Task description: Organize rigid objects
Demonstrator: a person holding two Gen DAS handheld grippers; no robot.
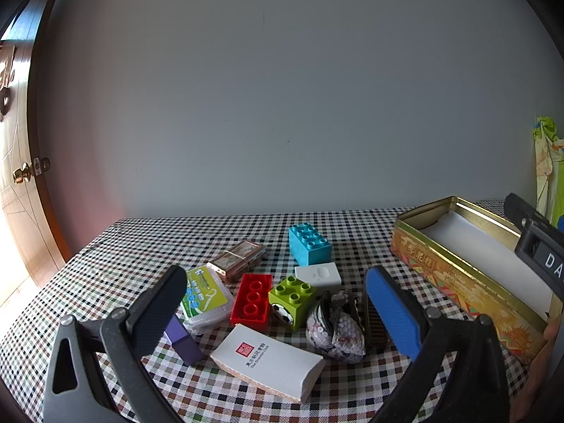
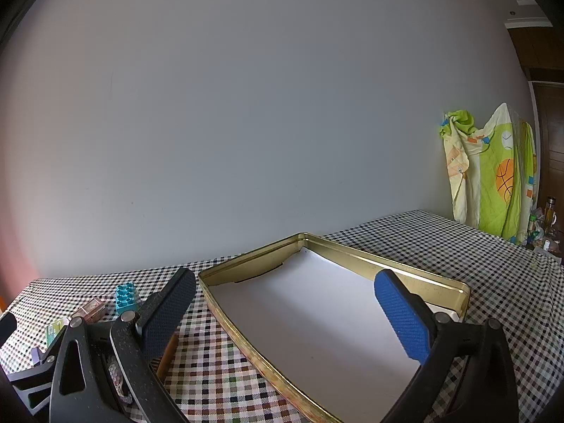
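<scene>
A cluster of small objects lies on the checkered table: a blue brick [image 1: 309, 243], a green brick [image 1: 292, 296], a red brick [image 1: 252, 298], a white box [image 1: 269, 361], a floss box [image 1: 204, 294], a purple block [image 1: 183, 340], a banded card pack [image 1: 238, 259], a white tile [image 1: 318, 274] and a sequin pouch [image 1: 333, 328]. My left gripper [image 1: 278, 303] hovers open over this cluster, holding nothing. The gold tin [image 2: 423, 276], lined with white paper, lies to the right. My right gripper [image 2: 285, 305] hangs open above the tin's near side.
A grey wall backs the table. A wooden door with a brass knob [image 1: 23, 172] stands at the left. A green patterned cloth [image 2: 490, 172] hangs at the right, with bottles [image 2: 548, 218] beyond the table corner. A brown comb [image 1: 373, 320] lies beside the pouch.
</scene>
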